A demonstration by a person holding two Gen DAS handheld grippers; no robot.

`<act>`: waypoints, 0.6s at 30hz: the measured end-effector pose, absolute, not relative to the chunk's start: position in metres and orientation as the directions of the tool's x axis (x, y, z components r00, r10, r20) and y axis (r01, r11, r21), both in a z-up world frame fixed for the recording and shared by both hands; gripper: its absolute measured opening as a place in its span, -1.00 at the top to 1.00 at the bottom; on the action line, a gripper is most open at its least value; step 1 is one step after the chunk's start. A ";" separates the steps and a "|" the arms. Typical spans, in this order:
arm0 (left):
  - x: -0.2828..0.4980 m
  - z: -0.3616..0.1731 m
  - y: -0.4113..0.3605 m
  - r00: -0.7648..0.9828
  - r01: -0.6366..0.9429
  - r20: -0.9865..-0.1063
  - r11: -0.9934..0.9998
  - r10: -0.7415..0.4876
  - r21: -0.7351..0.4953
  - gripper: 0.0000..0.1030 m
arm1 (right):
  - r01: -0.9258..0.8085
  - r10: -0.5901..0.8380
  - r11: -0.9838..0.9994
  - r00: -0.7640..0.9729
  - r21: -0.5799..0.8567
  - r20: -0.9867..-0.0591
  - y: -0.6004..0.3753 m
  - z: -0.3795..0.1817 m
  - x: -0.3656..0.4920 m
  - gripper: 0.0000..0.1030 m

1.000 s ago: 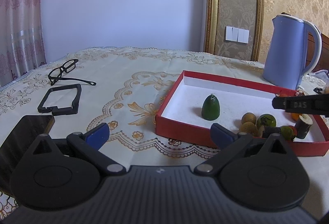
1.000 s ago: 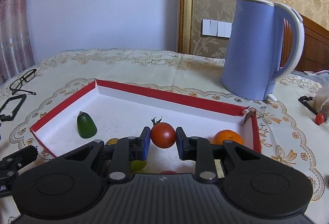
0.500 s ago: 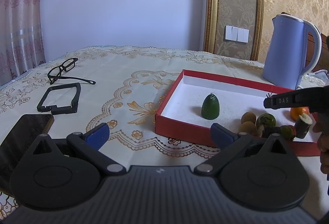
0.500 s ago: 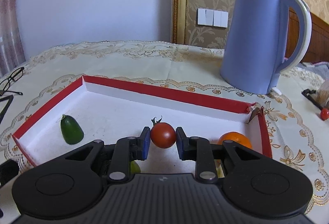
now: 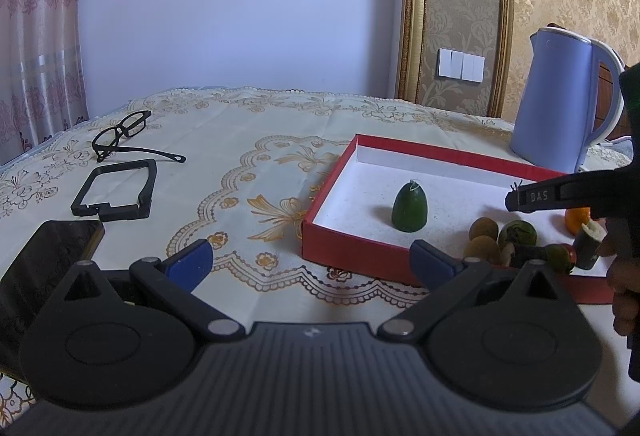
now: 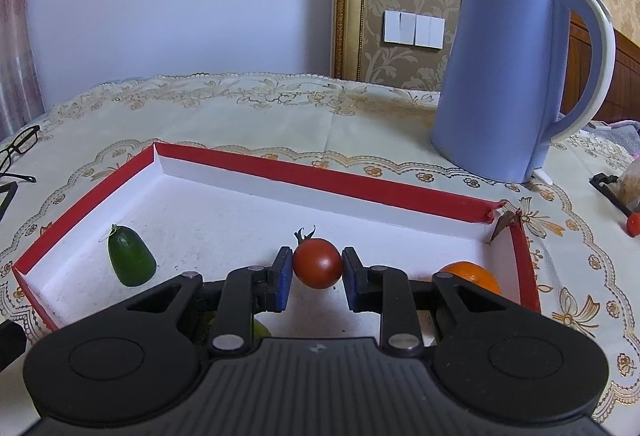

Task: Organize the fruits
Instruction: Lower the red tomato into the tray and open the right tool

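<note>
- The table (image 6: 280, 124), under a patterned cloth, is stretching ahead of both grippers.
- One blue kettle (image 6: 516, 76) is standing ahead and to the right of the right gripper (image 6: 316, 272), beyond the tray's far wall.
- One red tray (image 6: 320, 180) is lying directly under and ahead of the right gripper; it is sitting ahead-right of the left gripper (image 5: 316, 264).
- One dark phone (image 5: 40, 268) is lying just left of the left gripper, with one black frame (image 5: 116, 188) and one pair of glasses (image 5: 124, 136) farther ahead on that side.
- The left gripper is hanging wide open over the cloth, holding nothing.
- The right gripper is pinching one tomato (image 6: 317, 263) above the tray floor, nothing blocking the space ahead of it.
- One orange (image 6: 472, 276) is sitting in the tray just right of the right gripper.
- One green fruit (image 6: 131, 256) is standing in the tray to its left.
- Two brown fruits (image 5: 484, 236) are lying near the tray's near edge, ahead-right of the left gripper.
- One second tomato (image 6: 633, 225) is lying on the cloth far right.
</note>
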State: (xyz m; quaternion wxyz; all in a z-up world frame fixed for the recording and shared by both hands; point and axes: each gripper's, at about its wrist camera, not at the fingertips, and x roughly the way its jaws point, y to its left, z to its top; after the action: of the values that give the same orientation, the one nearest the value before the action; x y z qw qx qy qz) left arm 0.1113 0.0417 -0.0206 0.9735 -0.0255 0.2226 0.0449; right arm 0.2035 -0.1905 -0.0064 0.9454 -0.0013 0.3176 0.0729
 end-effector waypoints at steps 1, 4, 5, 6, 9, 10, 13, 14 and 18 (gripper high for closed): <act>0.111 -0.020 0.042 0.897 -0.099 -0.436 0.995 0.076 -0.029 -1.00 | -0.138 0.136 0.989 0.788 0.043 -0.601 -0.190 -0.007 0.204 0.50; 0.111 -0.021 0.042 0.897 -0.099 -0.436 0.995 0.076 -0.029 -1.00 | -0.138 0.136 0.990 0.786 0.043 -0.603 -0.191 -0.007 0.204 0.50; 0.111 -0.021 0.042 0.897 -0.098 -0.436 0.995 0.076 -0.029 -1.00 | -0.136 0.134 0.990 0.787 0.042 -0.603 -0.190 -0.007 0.204 0.50; 0.111 -0.021 0.042 0.897 -0.099 -0.436 0.995 0.076 -0.029 -1.00 | -0.134 0.131 0.990 0.788 0.039 -0.602 -0.190 -0.007 0.204 0.50; 0.111 -0.021 0.042 0.897 -0.099 -0.436 0.995 0.076 -0.030 -1.00 | -0.135 0.131 0.990 0.787 0.039 -0.603 -0.190 -0.007 0.204 0.50; 0.111 -0.021 0.042 0.897 -0.099 -0.436 0.995 0.076 -0.030 -1.00 | -0.134 0.131 0.990 0.787 0.039 -0.603 -0.190 -0.007 0.204 0.50; 0.111 -0.020 0.042 0.896 -0.099 -0.437 0.995 0.076 -0.030 -1.00 | -0.133 0.129 0.990 0.785 0.039 -0.606 -0.190 -0.008 0.205 0.50; 0.112 -0.020 0.042 0.897 -0.099 -0.436 0.995 0.077 -0.029 -1.00 | -0.132 0.129 0.990 0.785 0.039 -0.606 -0.190 -0.008 0.204 0.50; 0.112 -0.020 0.042 0.896 -0.100 -0.437 0.995 0.077 -0.030 -1.00 | -0.128 0.129 0.991 0.783 0.045 -0.609 -0.190 -0.009 0.205 0.50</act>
State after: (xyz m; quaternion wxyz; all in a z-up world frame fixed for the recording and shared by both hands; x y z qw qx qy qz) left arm 0.1118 0.0422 -0.0203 0.9734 -0.0257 0.2233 0.0457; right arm 0.2052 -0.1905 -0.0094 0.9441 0.0005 0.3224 0.0682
